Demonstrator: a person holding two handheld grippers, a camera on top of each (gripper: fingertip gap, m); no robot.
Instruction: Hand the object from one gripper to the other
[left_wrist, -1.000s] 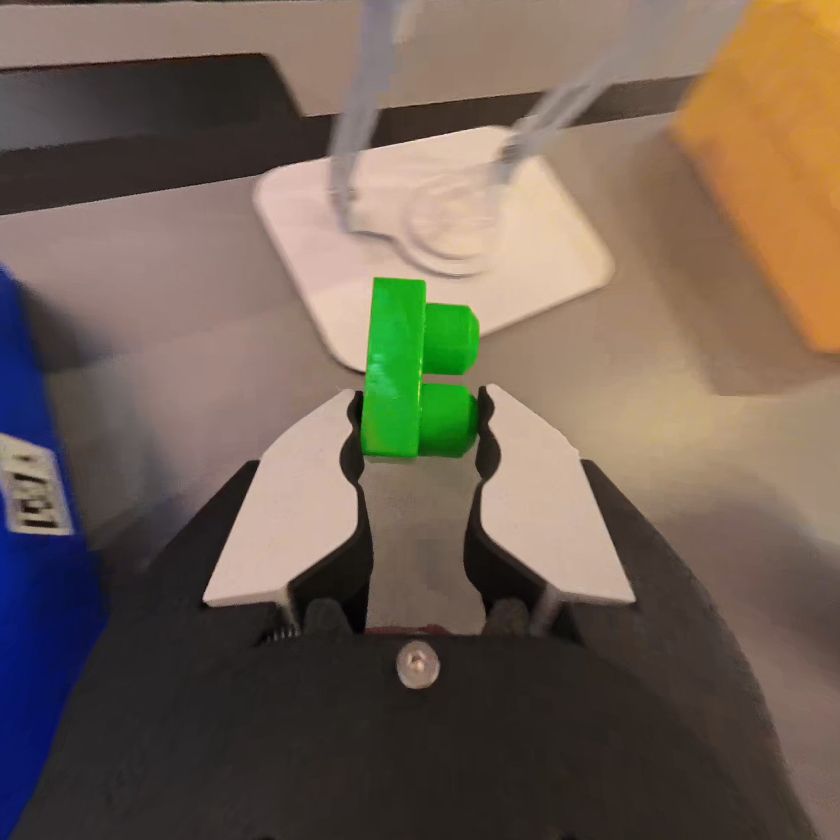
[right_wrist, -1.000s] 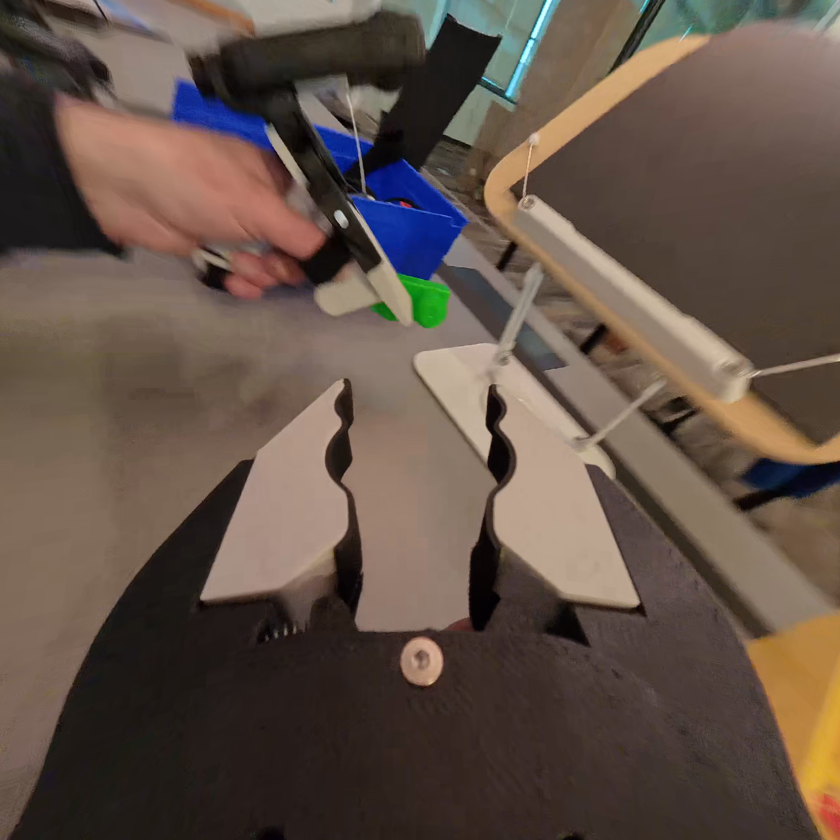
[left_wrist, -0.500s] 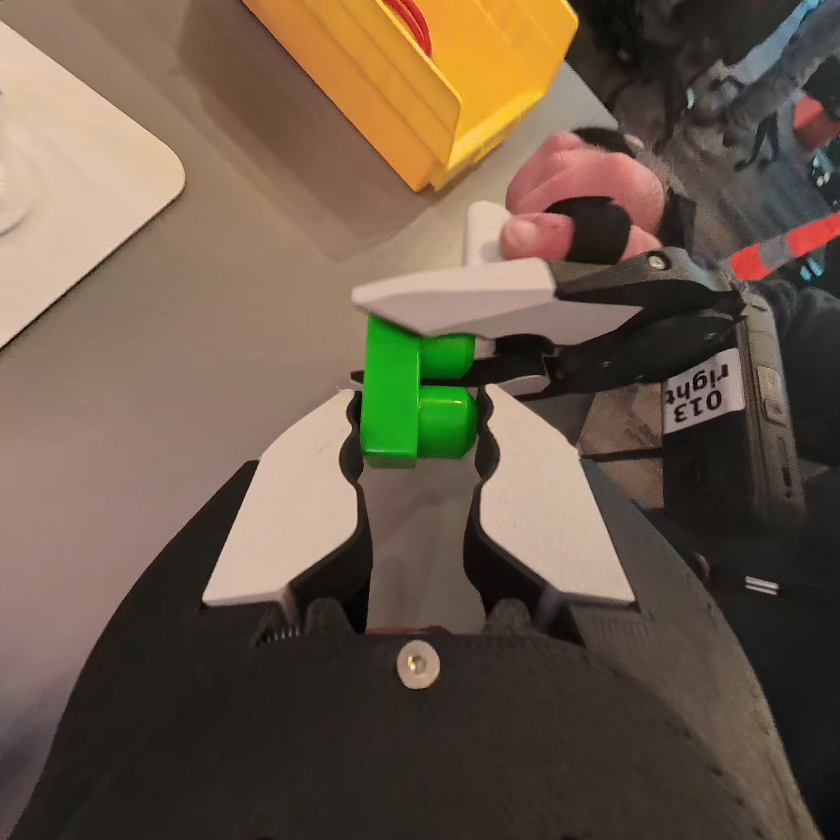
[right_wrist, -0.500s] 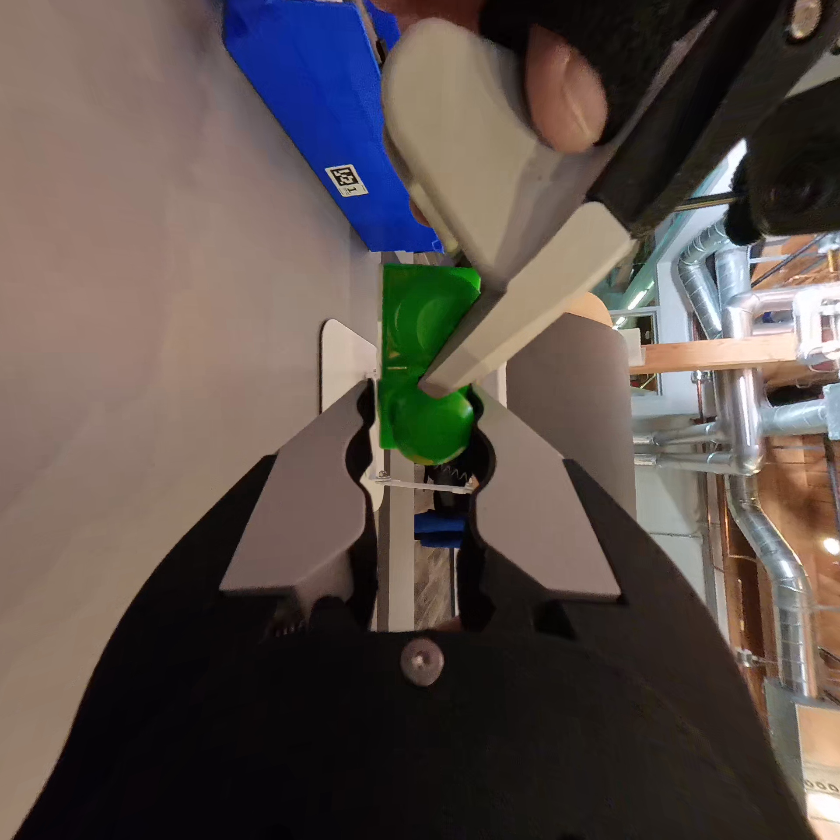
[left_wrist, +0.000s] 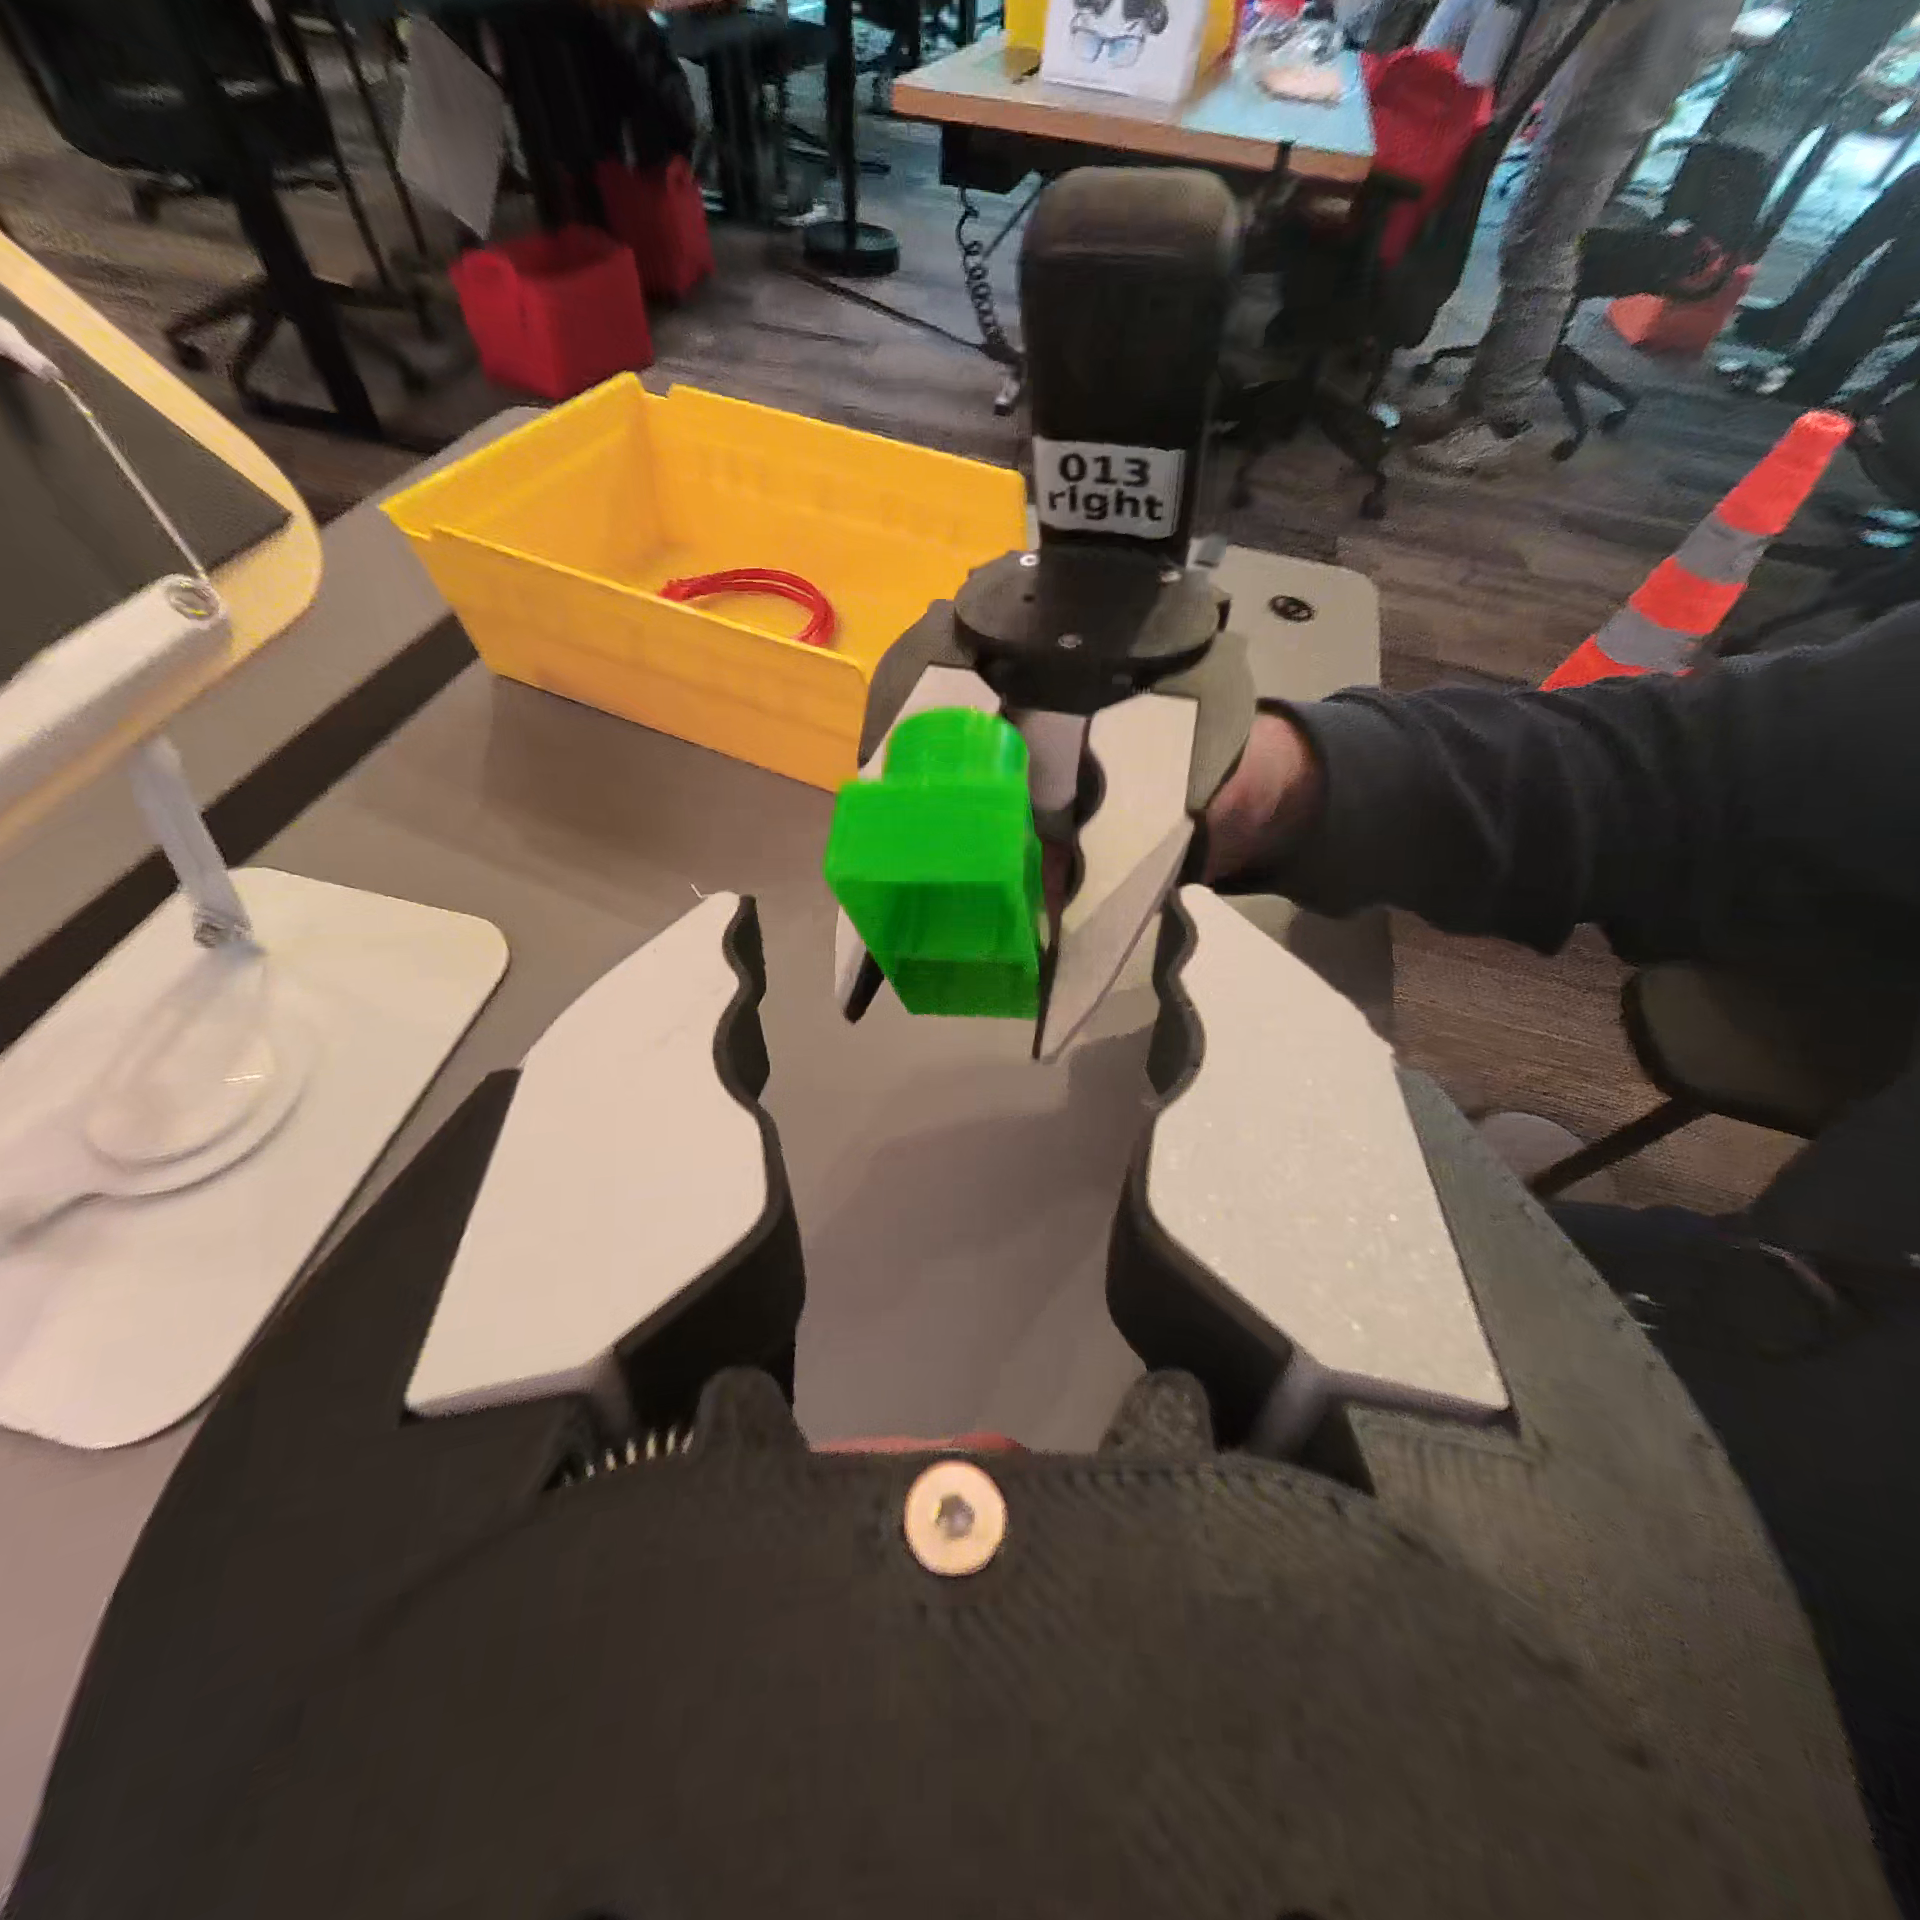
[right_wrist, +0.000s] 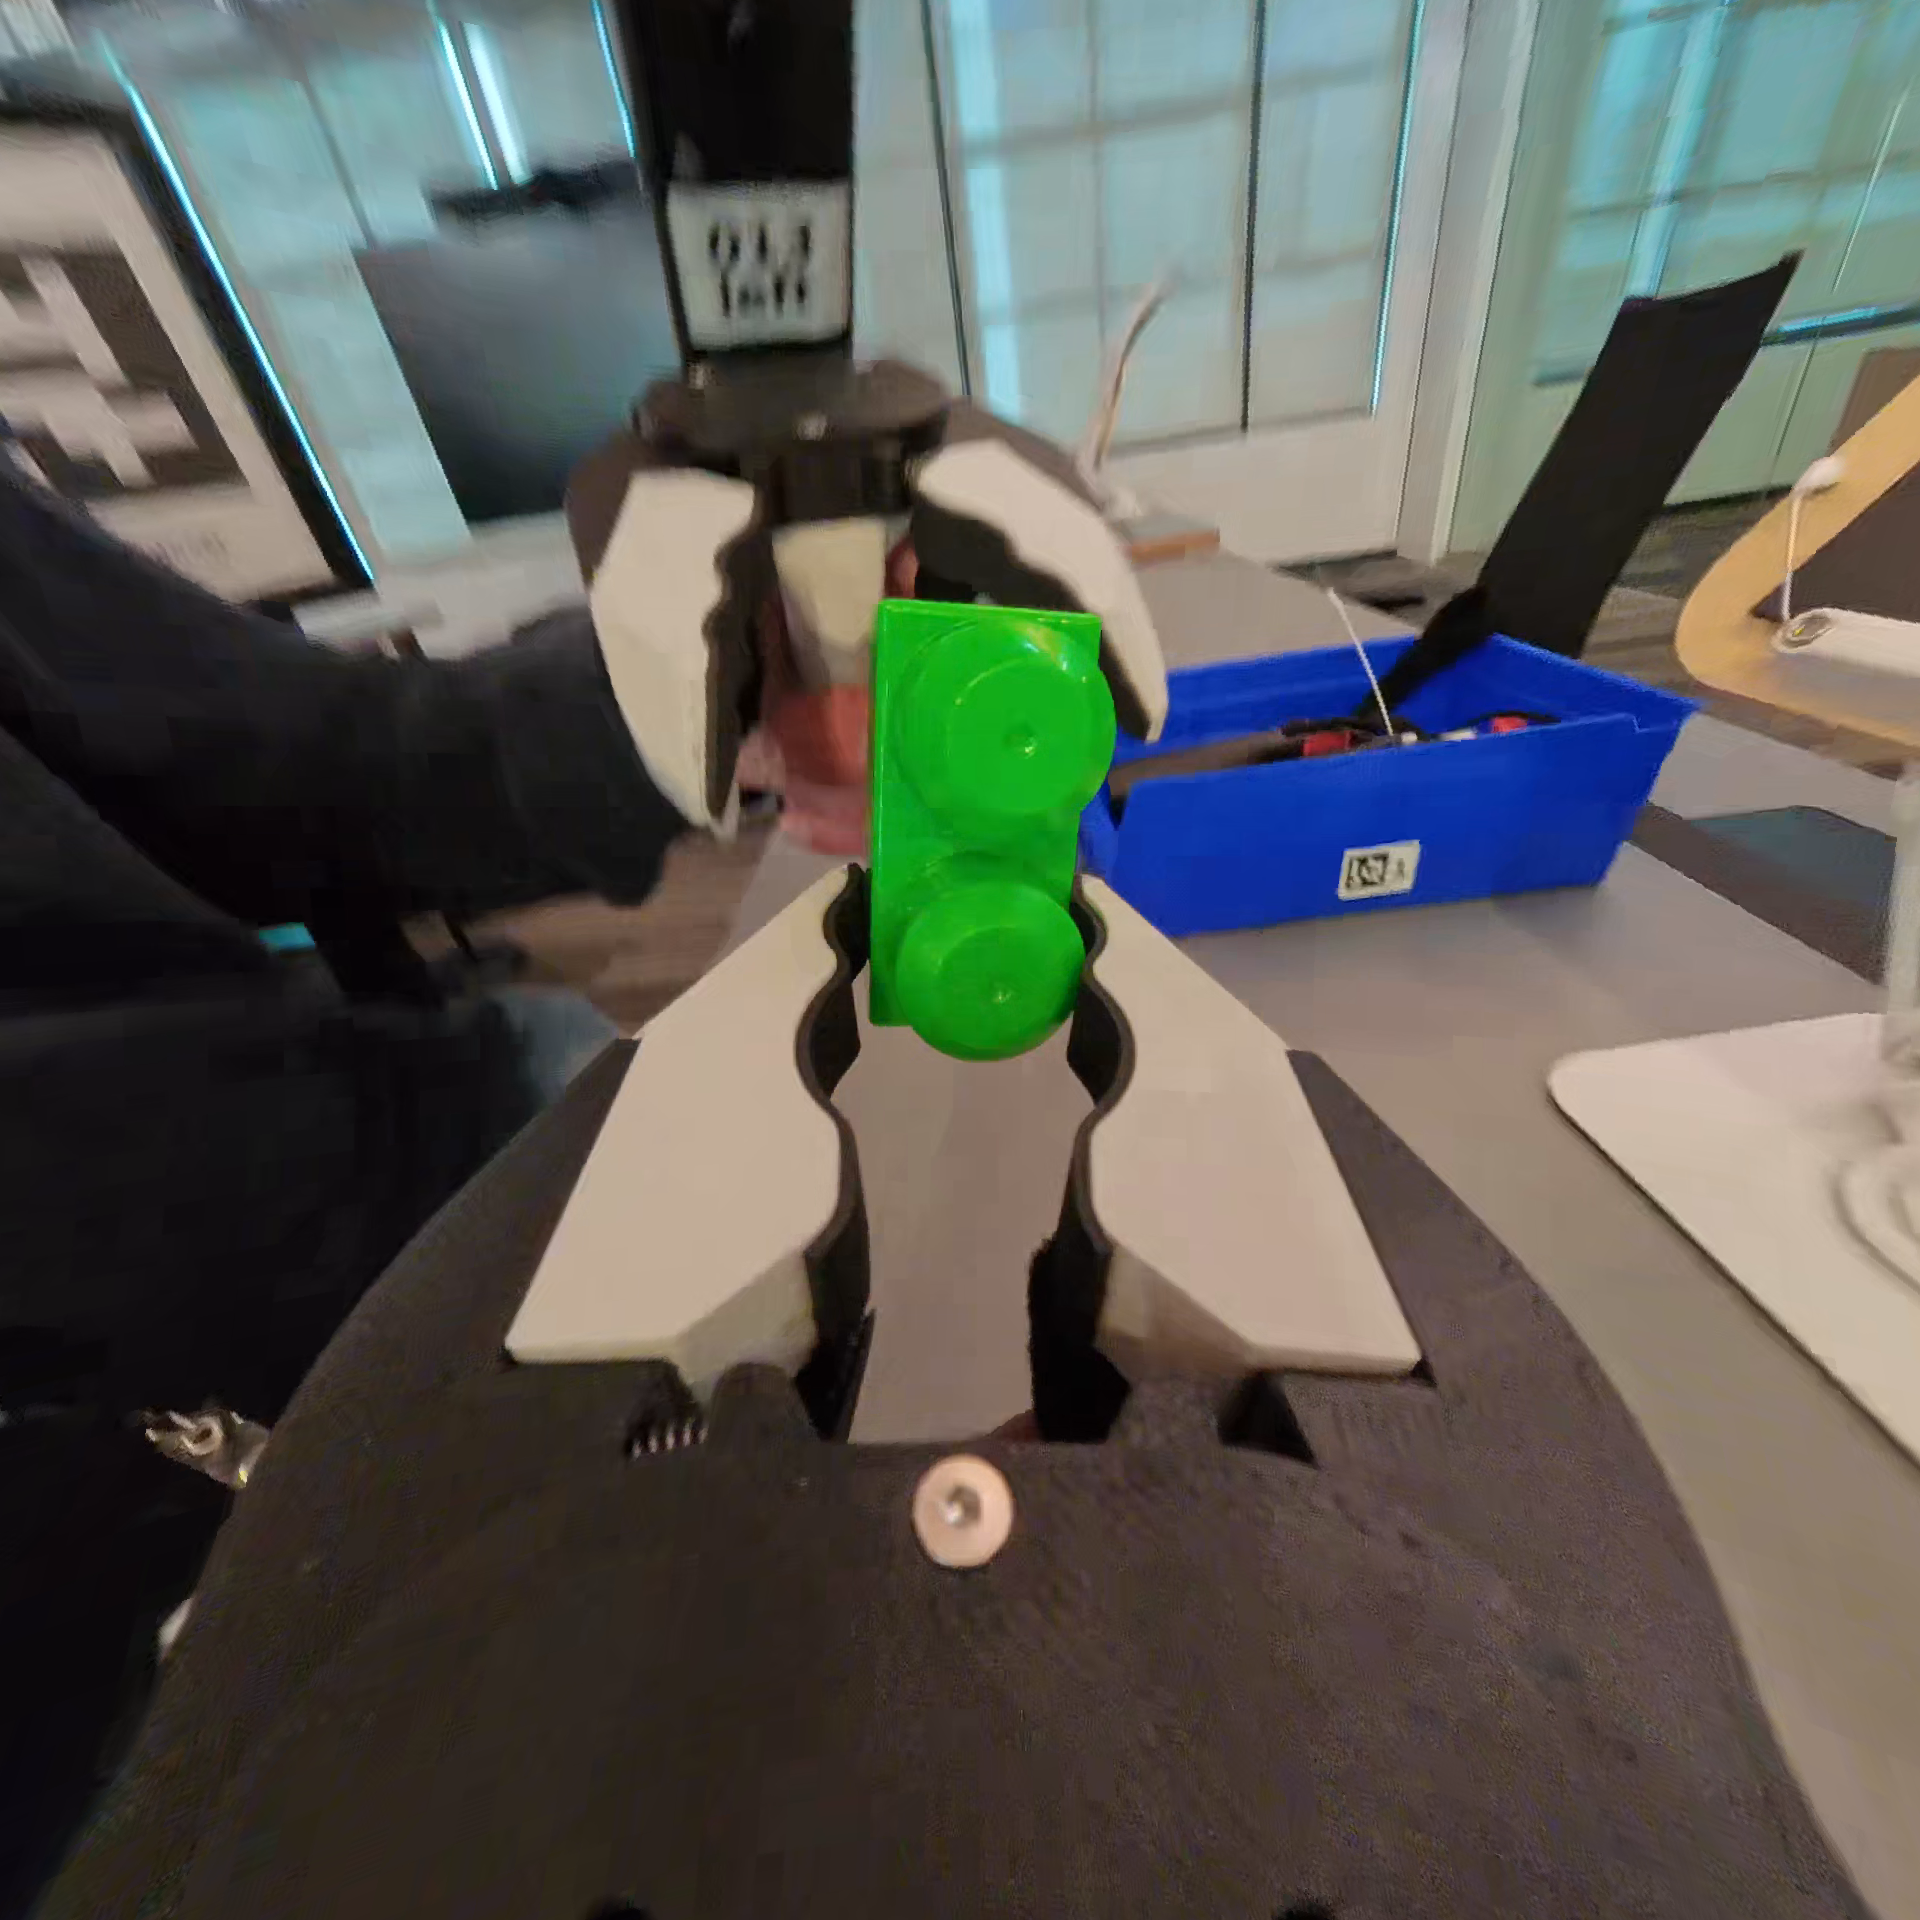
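The green block with two round studs (right_wrist: 987, 790) is held at its lower end between the fingers of my right gripper (right_wrist: 966, 904), which is shut on it. In the left wrist view the block (left_wrist: 935, 883) sits in the right gripper (left_wrist: 945, 1023), just beyond my left gripper (left_wrist: 956, 920). The left gripper is open and empty, and its fingertips are apart from the block. In the right wrist view the left gripper (right_wrist: 930, 769) shows open behind the block. Both are above the grey table (left_wrist: 623, 831).
A yellow bin (left_wrist: 665, 665) holding a red cable coil (left_wrist: 748, 613) stands at the table's far side. A blue bin (right_wrist: 1403, 810) stands beyond the block. A white stand base (left_wrist: 208, 1143) lies at left. A dark sleeve (left_wrist: 1558, 790) reaches in from the right.
My left gripper held the block, my right gripper closed on it too, and now the left has opened and let go. The grippers have drawn apart, the block staying with the right.
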